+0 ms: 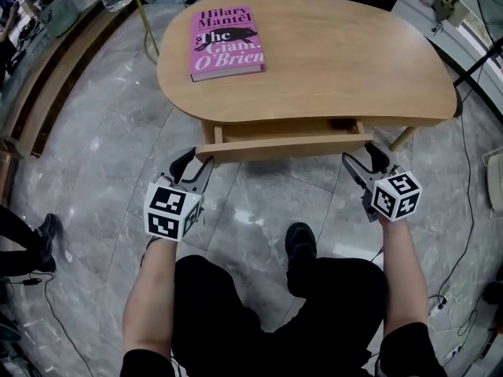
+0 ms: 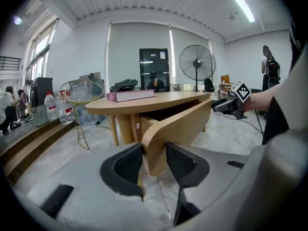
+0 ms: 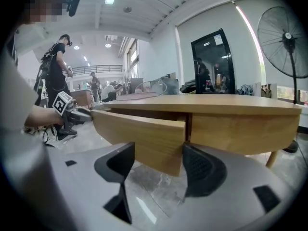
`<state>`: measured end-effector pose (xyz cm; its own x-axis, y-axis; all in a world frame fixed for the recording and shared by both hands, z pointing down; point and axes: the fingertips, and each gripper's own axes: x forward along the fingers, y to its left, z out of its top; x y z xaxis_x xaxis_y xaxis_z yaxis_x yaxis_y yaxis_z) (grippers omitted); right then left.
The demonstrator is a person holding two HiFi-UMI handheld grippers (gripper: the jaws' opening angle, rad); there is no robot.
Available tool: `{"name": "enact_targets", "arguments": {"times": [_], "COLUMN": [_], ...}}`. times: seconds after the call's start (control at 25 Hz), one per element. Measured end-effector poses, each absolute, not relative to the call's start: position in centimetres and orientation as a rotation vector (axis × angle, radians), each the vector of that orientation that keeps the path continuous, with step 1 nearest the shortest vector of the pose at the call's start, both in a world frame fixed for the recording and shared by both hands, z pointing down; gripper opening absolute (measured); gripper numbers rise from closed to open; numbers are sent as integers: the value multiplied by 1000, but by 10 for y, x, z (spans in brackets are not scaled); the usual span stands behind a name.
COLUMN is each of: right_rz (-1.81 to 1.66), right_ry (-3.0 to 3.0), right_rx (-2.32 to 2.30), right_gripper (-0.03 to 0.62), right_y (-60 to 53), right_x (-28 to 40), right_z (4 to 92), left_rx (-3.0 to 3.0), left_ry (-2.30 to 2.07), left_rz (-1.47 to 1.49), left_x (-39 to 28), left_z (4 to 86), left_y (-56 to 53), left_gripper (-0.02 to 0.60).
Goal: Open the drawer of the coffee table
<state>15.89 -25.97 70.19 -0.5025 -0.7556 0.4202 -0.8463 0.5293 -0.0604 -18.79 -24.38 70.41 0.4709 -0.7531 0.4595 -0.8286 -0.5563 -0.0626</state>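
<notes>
The drawer [image 1: 283, 136] is already part of the way out of the coffee table [image 1: 338, 61]. From the head view its drawer front [image 1: 283, 149] stands clear of the coffee table's near edge, on your side. A narrow strip of the drawer's inside shows between the front and the tabletop. So the opening has begun but, as I judge it, is not finished, because most of the drawer's depth sits under the coffee table.

Your left gripper [image 1: 195, 166] is at the end of the drawer front on the coffee table's left side. In the left gripper view the wooden end fills the gap between the jaws. Both pads look pressed on its faces, so that gripper is clamped on the drawer front.

Your right gripper [image 1: 364, 162] is at the other end, on the coffee table's right side. In the right gripper view its jaws stand wide. The drawer front's corner sits between them, with a sliver of space beside the right pad. That gripper is released, not gripping.

A pink book [image 1: 225, 42] lies on the coffee table's top, toward its far left, well away from the drawer.

What is left, by my reading, is to draw the front further toward you until the inside is properly exposed. Your right side needs a hold first if you want to pull evenly.
</notes>
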Motion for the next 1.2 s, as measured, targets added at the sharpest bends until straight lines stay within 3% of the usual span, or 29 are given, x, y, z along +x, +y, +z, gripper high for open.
{"name": "enact_targets", "arguments": {"times": [0.36,0.6,0.92,1.04,1.2], "right_rz": [14,-385,-440,-462,-492], "right_ry": [-2197,-1991,-1856,-1802,-1742], "right_rx": [1145,805,368,325,284], "right_gripper": [275,227,179,129,117], "right_y": [-247,-252,-246,-249,-243], "right_x": [169,139,94,89,88], "right_z": [686,657,686,691,696], "left_rx": [2622,2711,2788,2778,2759], "left_ry": [-1272,-1099,-881,-895,-870], "left_rz": [912,1246,1805,1796,1719], "left_x": [-185,-178,-164,-165,-165], "left_z": [698,701,714,714,715], "left_y": [-237,-237,-235,-237,-231], "left_gripper": [186,209,205,169,152]}}
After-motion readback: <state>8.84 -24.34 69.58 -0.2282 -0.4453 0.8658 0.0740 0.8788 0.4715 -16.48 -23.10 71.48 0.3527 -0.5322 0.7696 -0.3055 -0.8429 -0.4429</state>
